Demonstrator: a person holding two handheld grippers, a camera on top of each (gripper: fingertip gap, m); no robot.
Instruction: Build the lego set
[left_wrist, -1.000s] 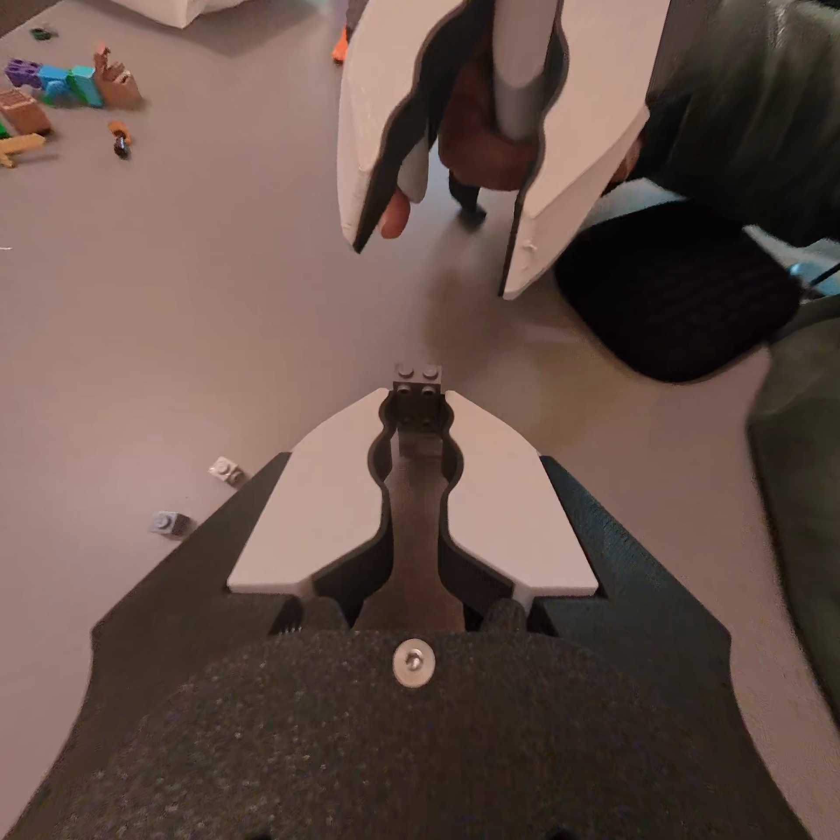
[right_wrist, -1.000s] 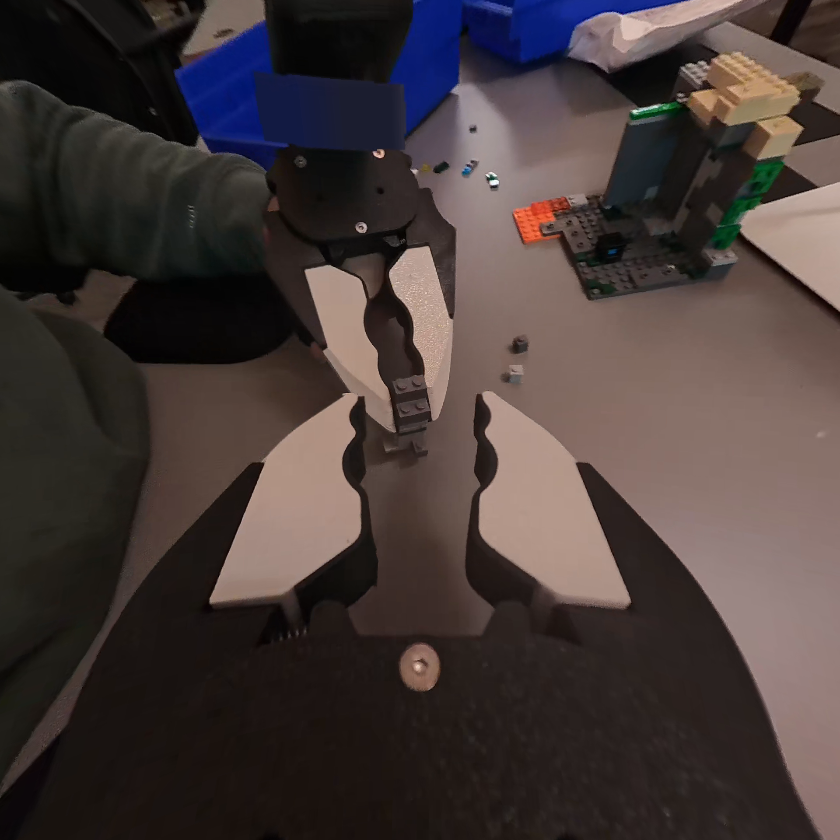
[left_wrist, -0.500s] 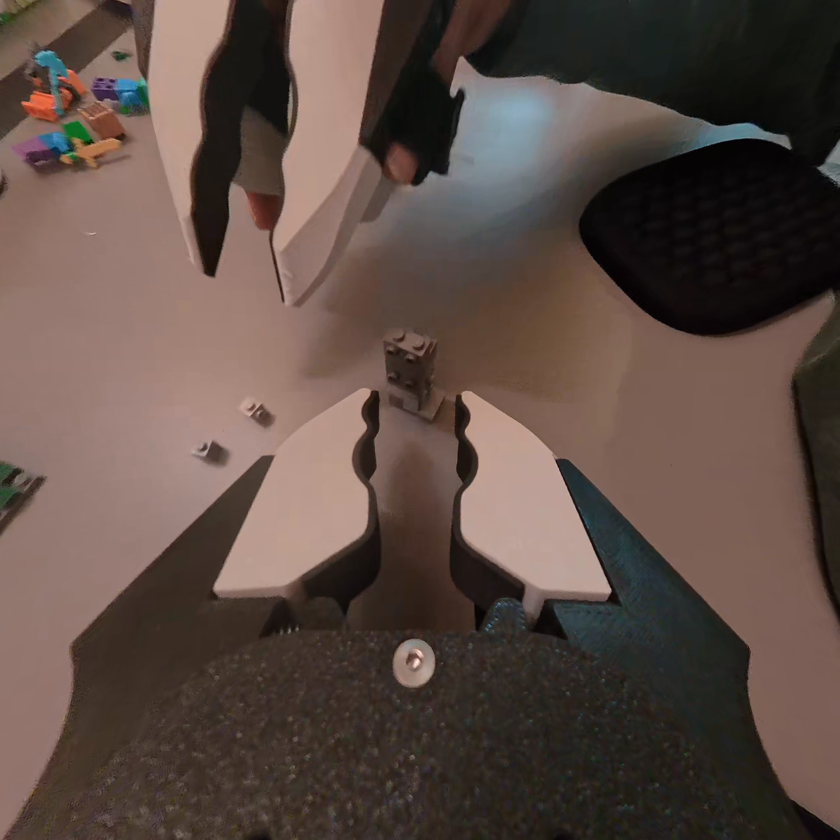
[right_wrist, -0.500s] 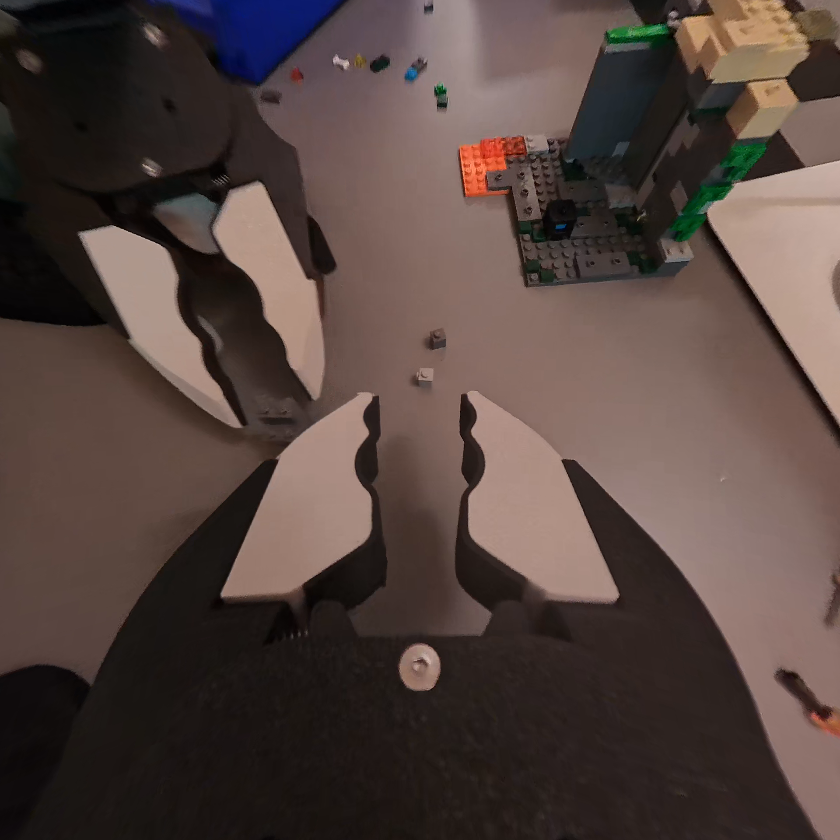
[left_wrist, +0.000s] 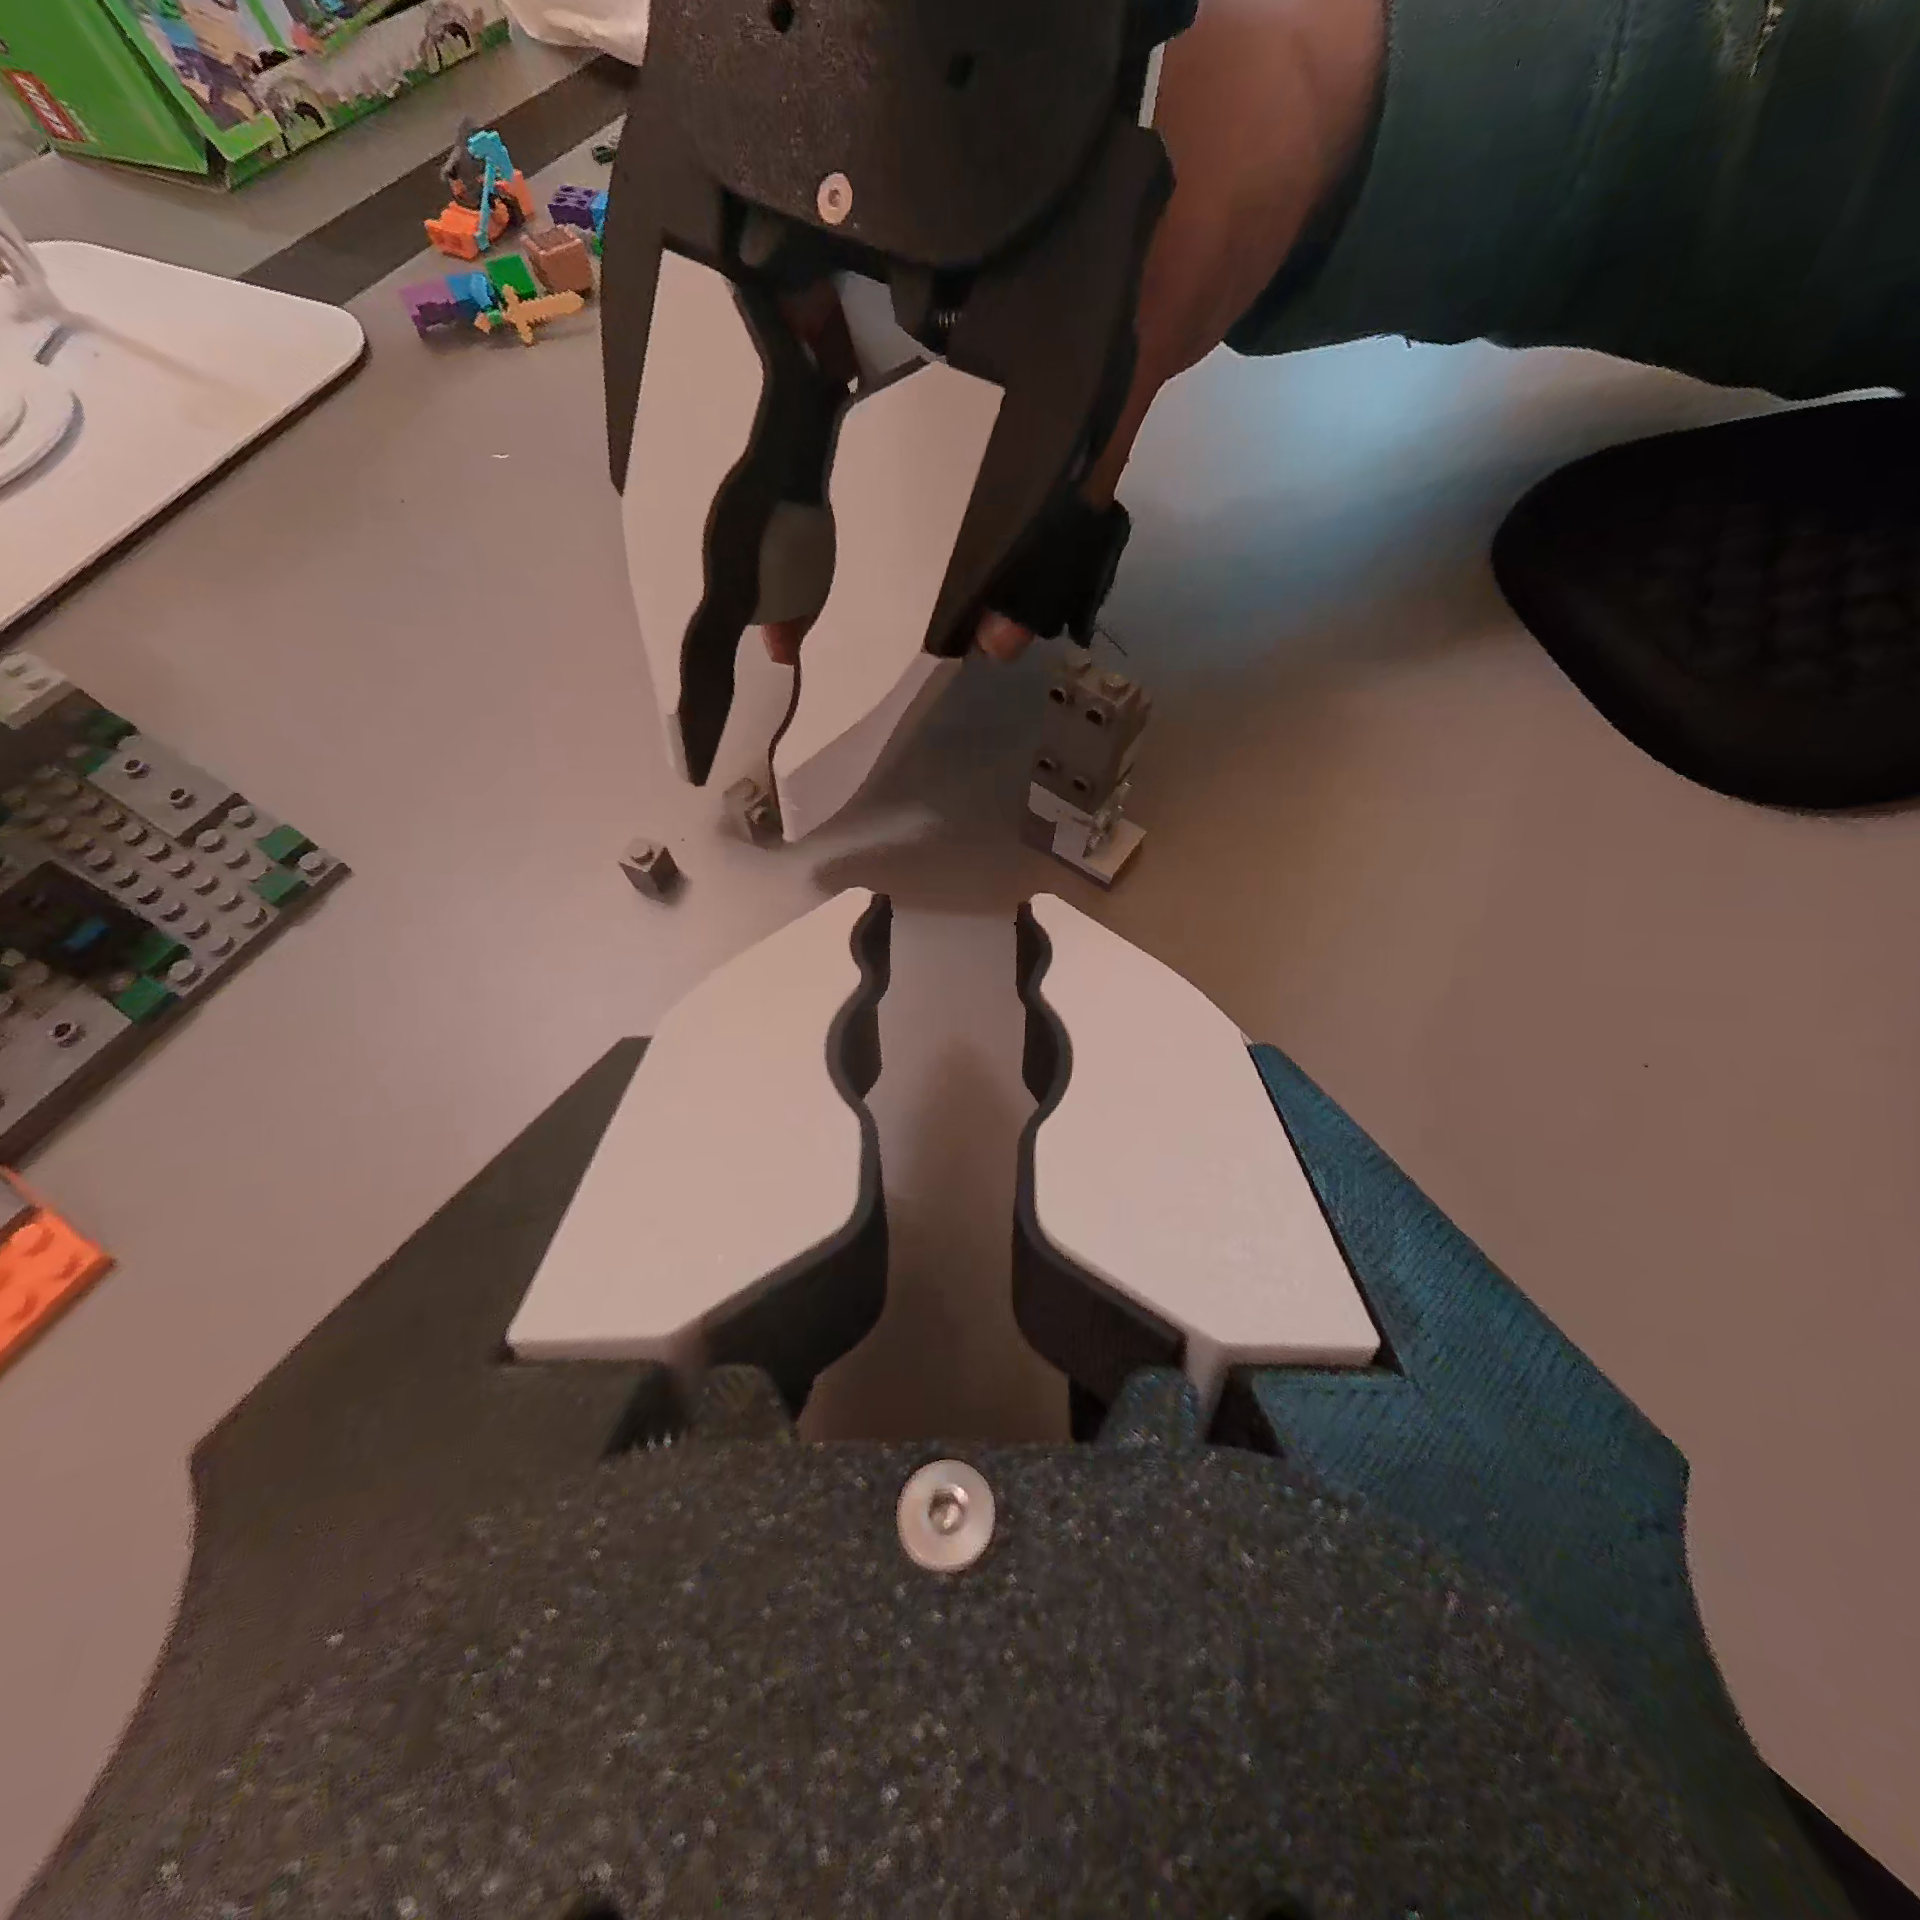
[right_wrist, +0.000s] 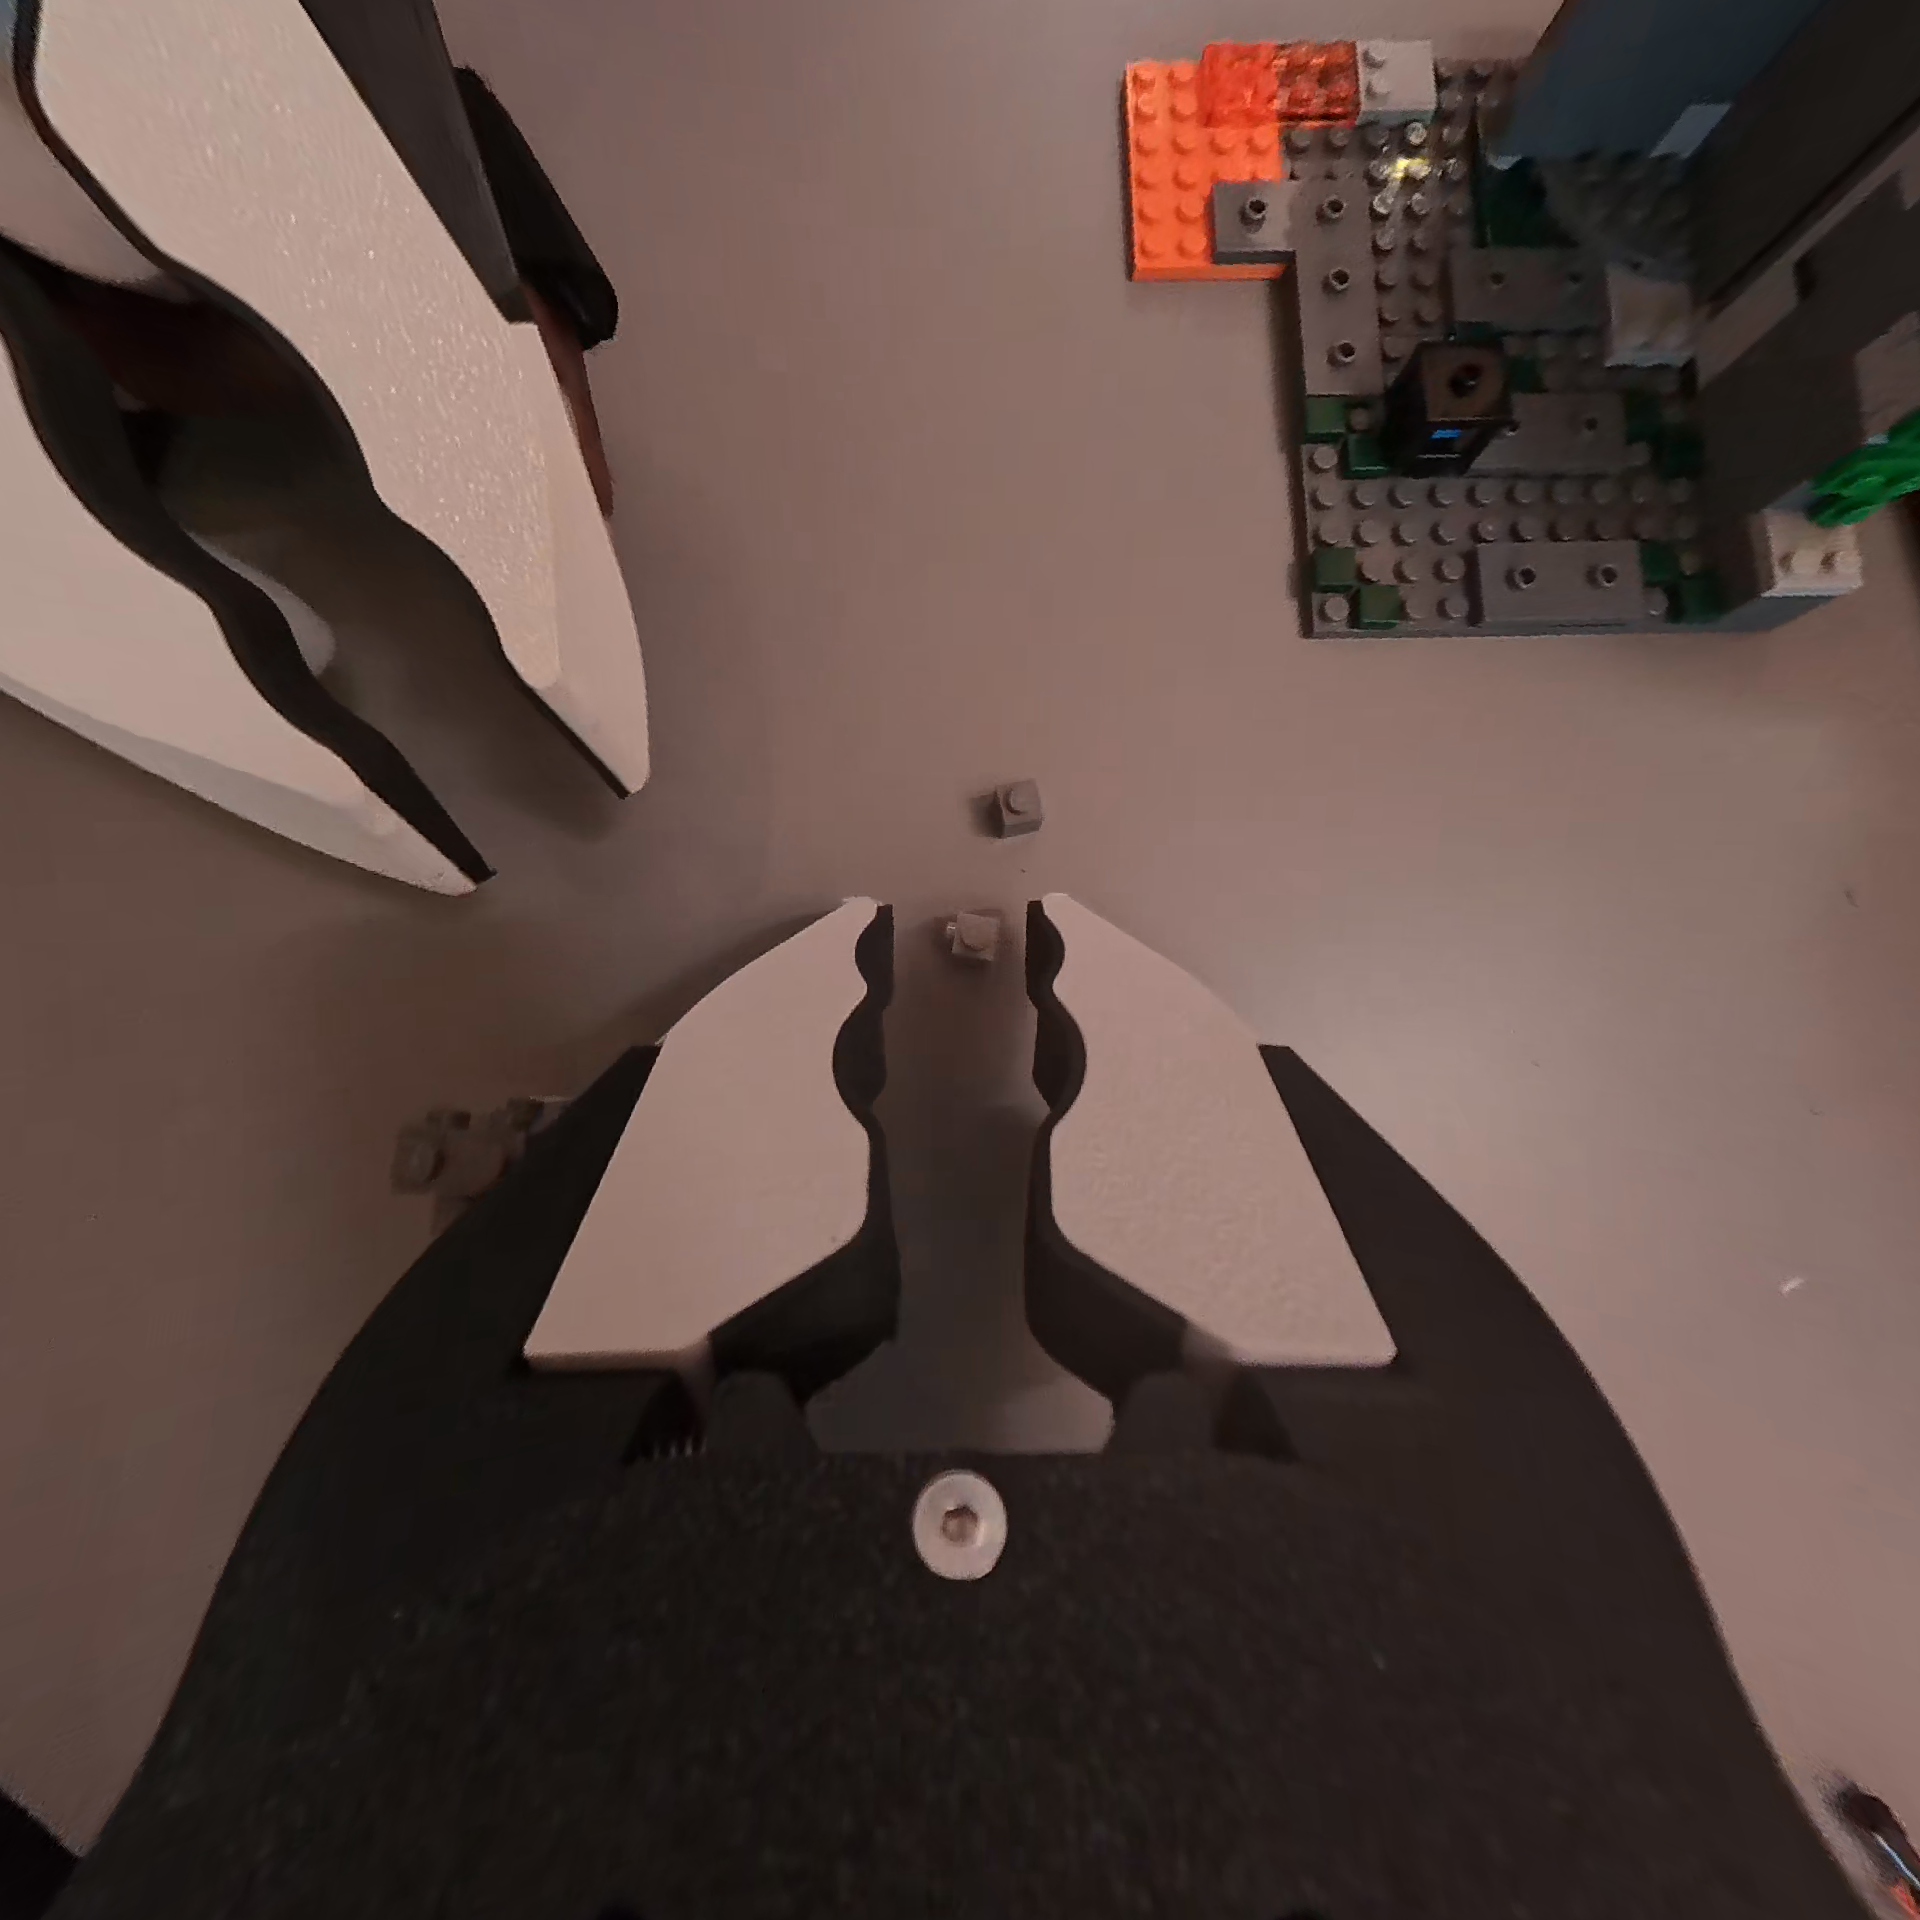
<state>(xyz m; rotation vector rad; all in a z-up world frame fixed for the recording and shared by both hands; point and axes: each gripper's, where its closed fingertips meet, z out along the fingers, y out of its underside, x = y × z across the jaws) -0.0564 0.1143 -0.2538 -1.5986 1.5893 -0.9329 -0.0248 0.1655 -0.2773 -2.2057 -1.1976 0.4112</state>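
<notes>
- Standing upright on the grey table (left_wrist: 1455, 1039), the small grey brick stack (left_wrist: 1091, 769) has its long axis vertical, side studs facing the left wrist camera, and a pale base plate under it; in the right wrist view it is a blurred grey shape beside that gripper's body.
- The left gripper (left_wrist: 954, 914) hovers short of the stack with its jaws apart and nothing between them; the stack lies ahead of and slightly to the right of its tips, not touching them.
- The right gripper (right_wrist: 961, 909) points down at the table with its jaws apart; a light grey one-stud piece (right_wrist: 971, 935) lies on the table in the gap between its tips, and no contact with either finger can be confirmed.
- A darker grey one-stud piece (right_wrist: 1013, 808) lies just beyond those tips, stud upward, apart from the first.
- Seen from the left wrist, the right gripper's tips straddle the light piece, with the stack just beside its outer finger.
- Bare table surrounds both small pieces; the partly built model (right_wrist: 1507, 416) on its grey and orange baseplates stands well apart, toward the upper right in the right wrist view.
- At the far edge of the left wrist view lie loose coloured bricks (left_wrist: 499, 281), a green box (left_wrist: 156, 94) and a white tray (left_wrist: 156, 395); a black mesh pad (left_wrist: 1745, 603) bounds the right.
</notes>
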